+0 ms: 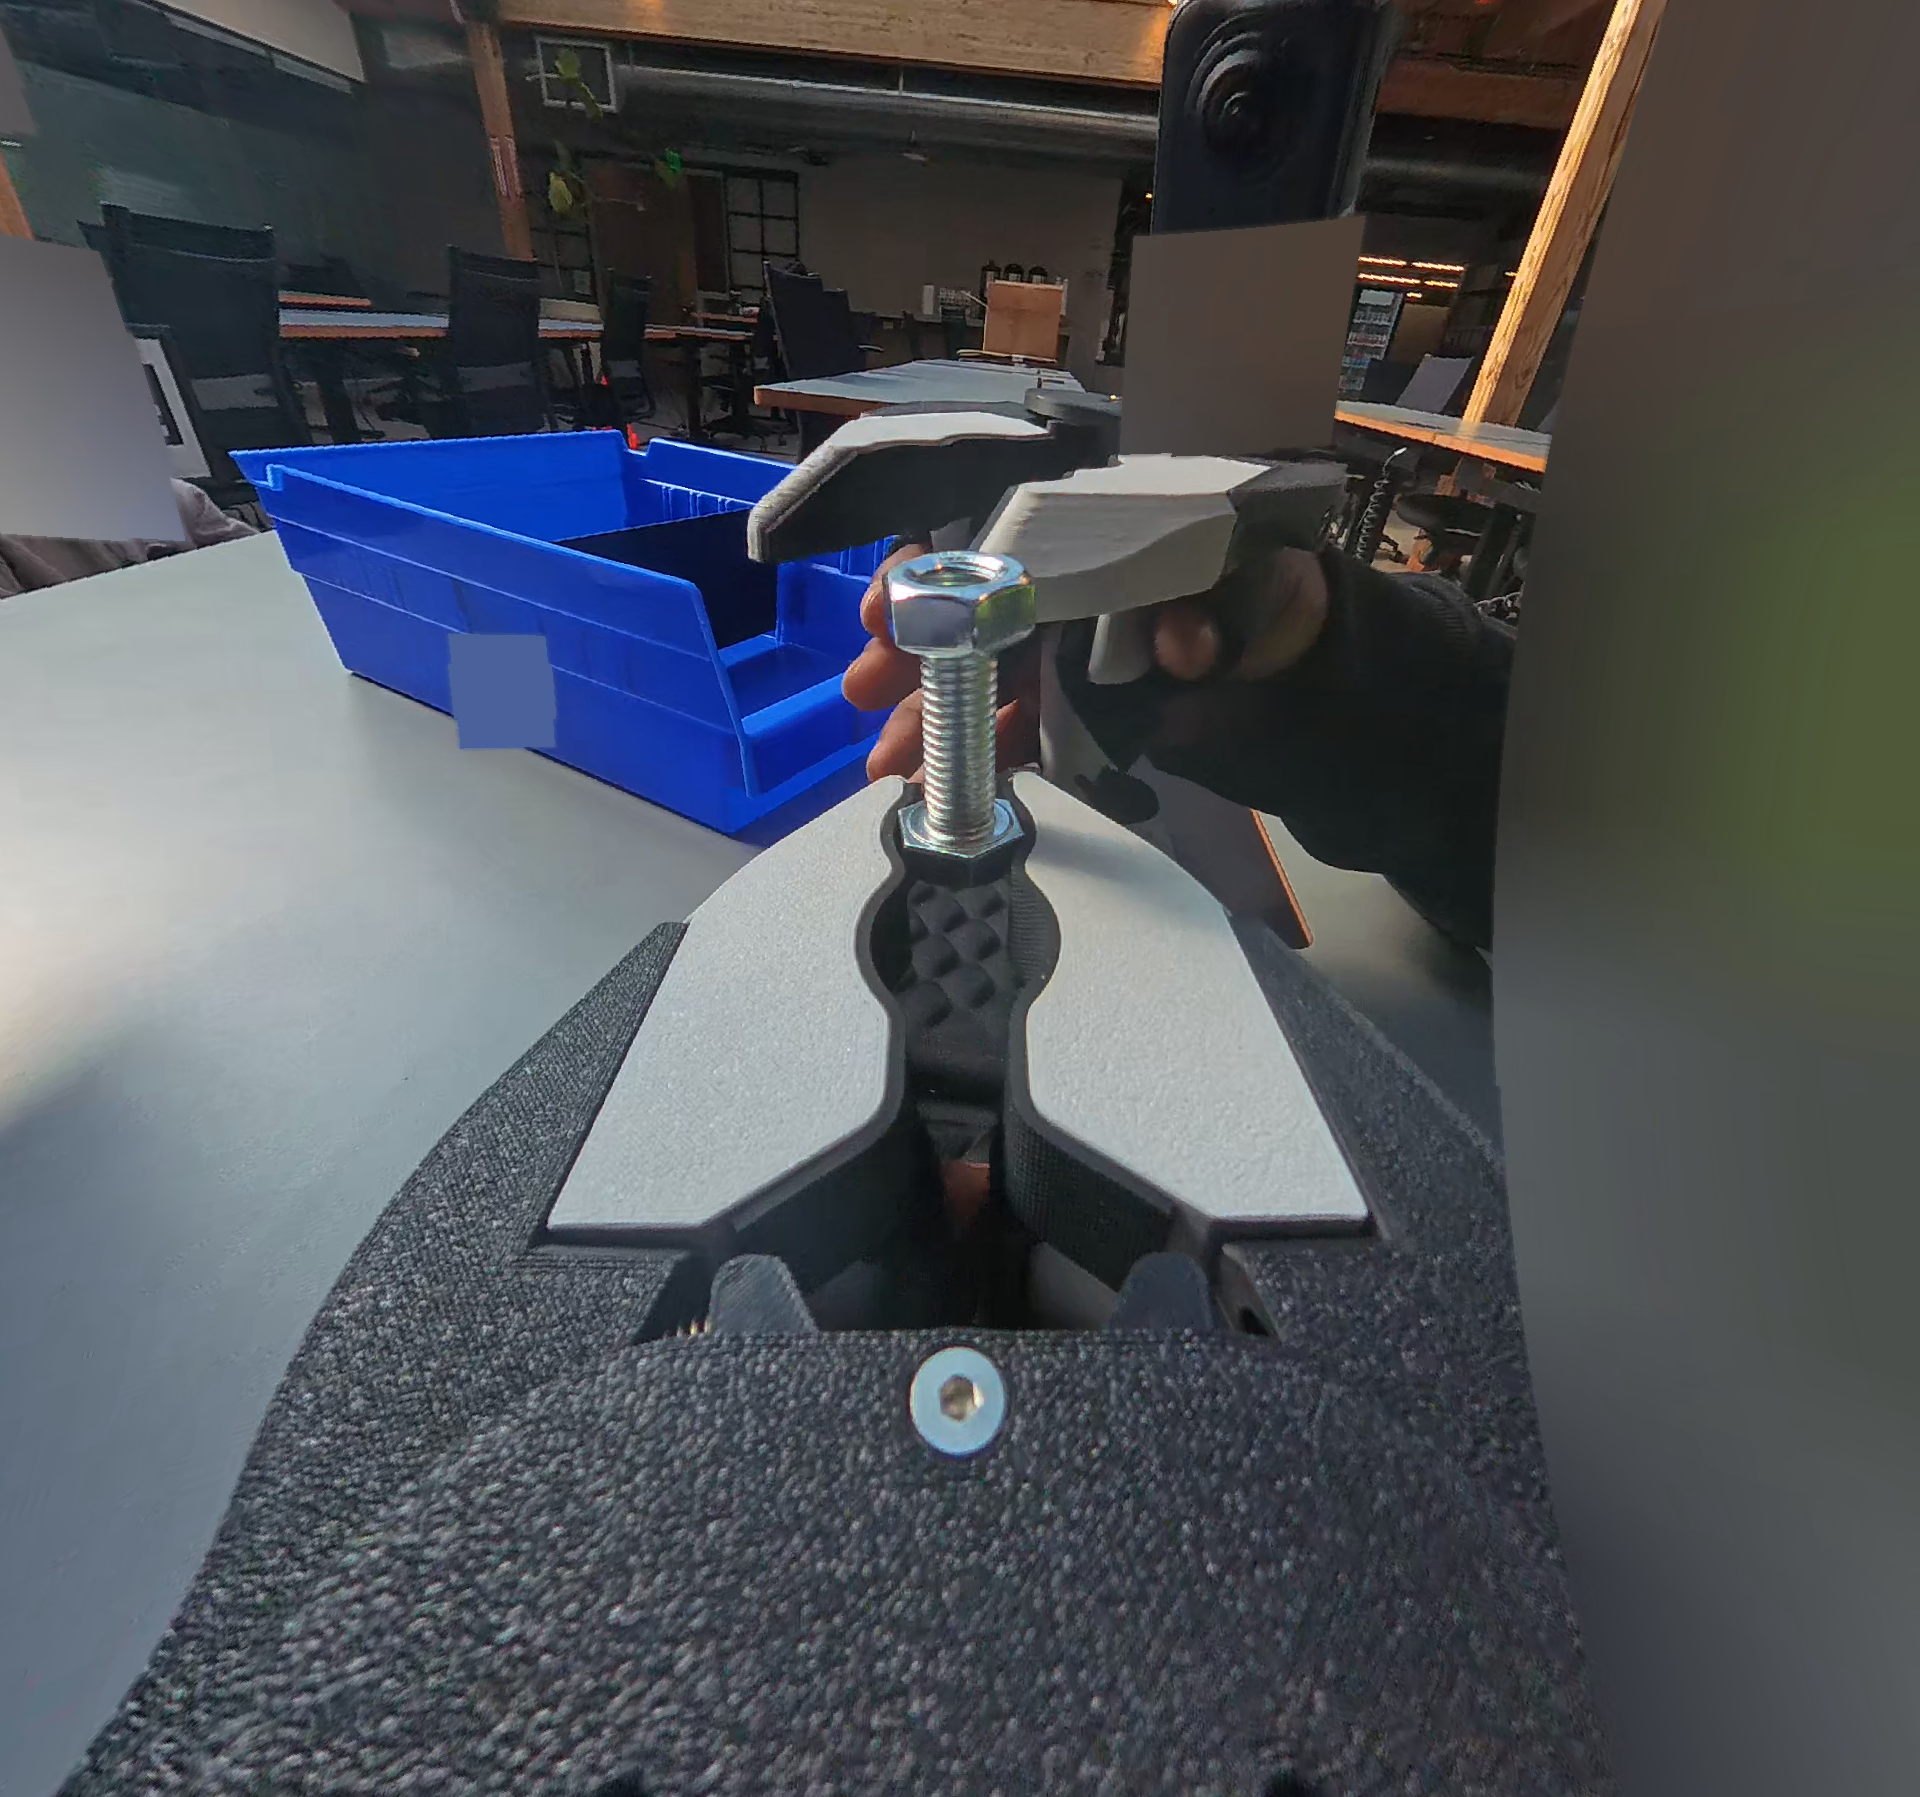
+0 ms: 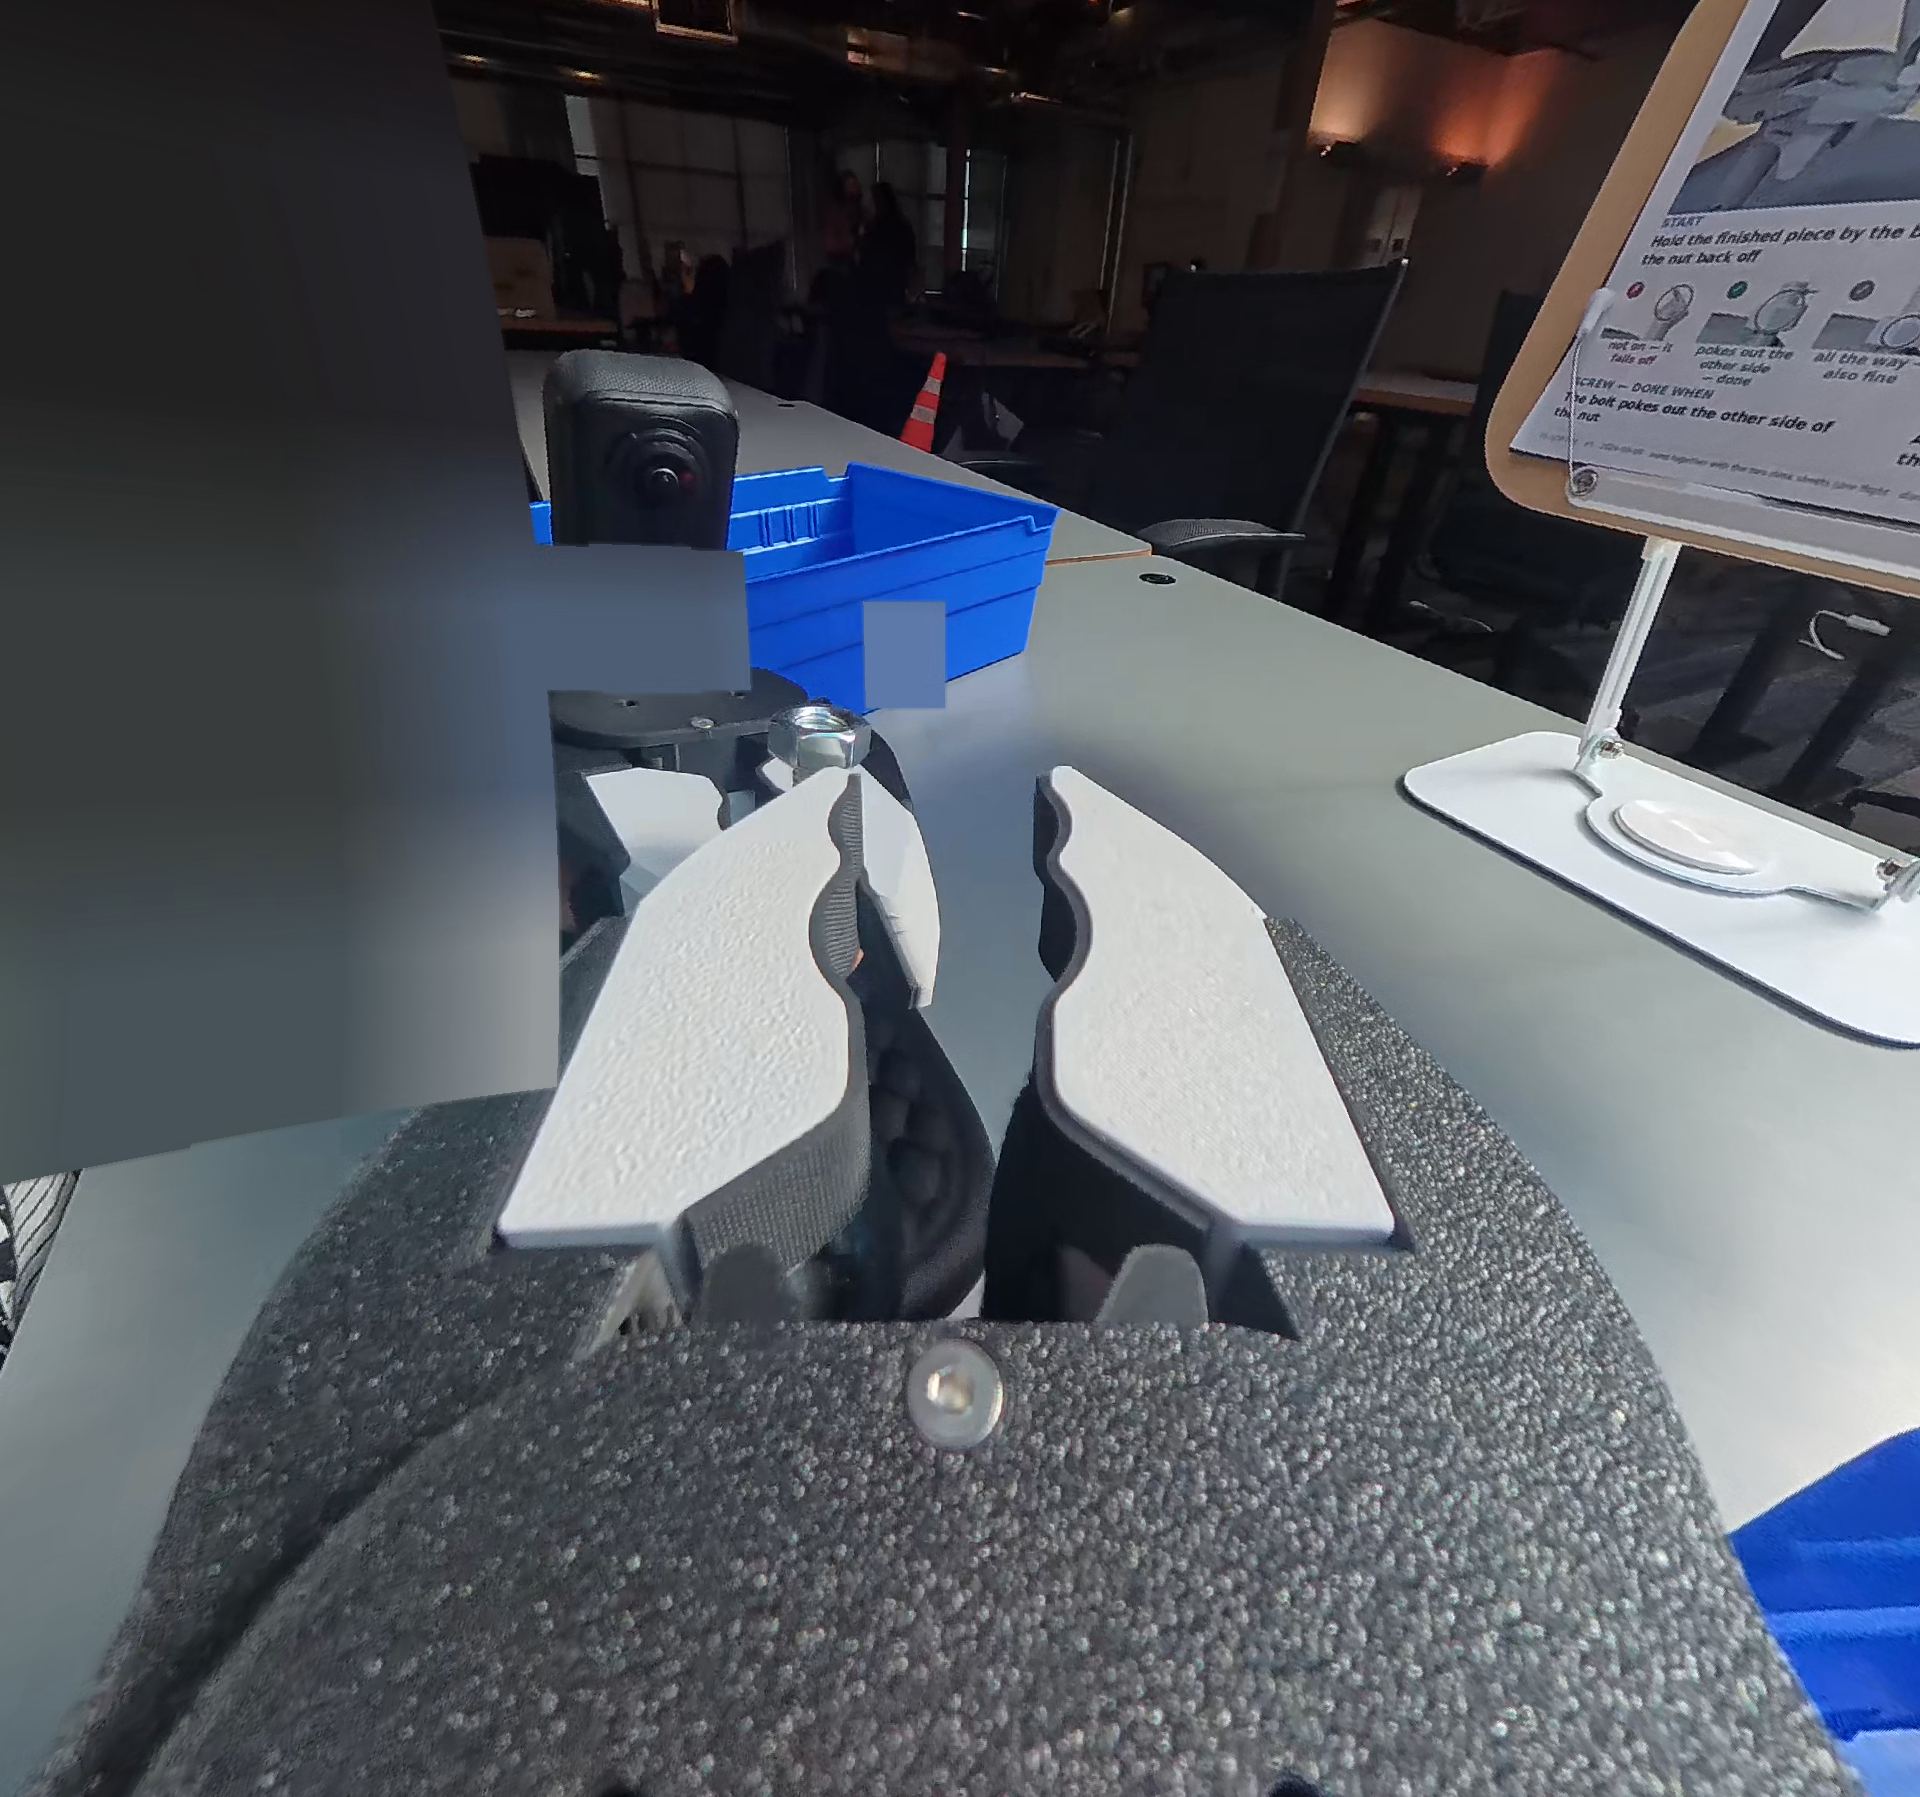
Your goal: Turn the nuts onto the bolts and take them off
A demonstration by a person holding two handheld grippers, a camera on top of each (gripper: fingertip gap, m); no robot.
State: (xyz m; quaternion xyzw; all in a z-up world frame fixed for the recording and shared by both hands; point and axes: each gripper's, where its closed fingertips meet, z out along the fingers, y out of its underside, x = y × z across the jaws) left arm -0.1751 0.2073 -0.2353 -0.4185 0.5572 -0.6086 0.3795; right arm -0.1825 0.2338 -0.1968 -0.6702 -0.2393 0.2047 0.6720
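Bolt (image 1: 958, 739): stands upright, head down, pinched at its hex head between the fingertips of the left gripper (image 1: 961, 838), above the grey table (image 1: 260, 916).
Nut (image 1: 956, 599): sits at the very top of the bolt's thread, with almost all the thread bare below it; it looks barely started, or nearly off.
Left gripper: pressed together on the bolt head, holding it steady.
Right gripper (image 2: 945, 791): fingers spread with a clear gap, holding nothing; in the left wrist view it hangs just behind and above the nut, not visibly touching it.
Blue bin (image 1: 540, 594): on the table beyond the bolt, well apart from it.
Stand with a printed sheet (image 2: 1714, 812): on the table to the right.
Step, as I judge it: about to close on the nut for 1 more turn.
Risk 1: a nut this near the tip could drop off and roll across the table if released after the last thread.
Risk 2: closing off-centre could tilt the nut and cross the thread.
Risk 3: twisting hard could spin the bolt head in the left grip.
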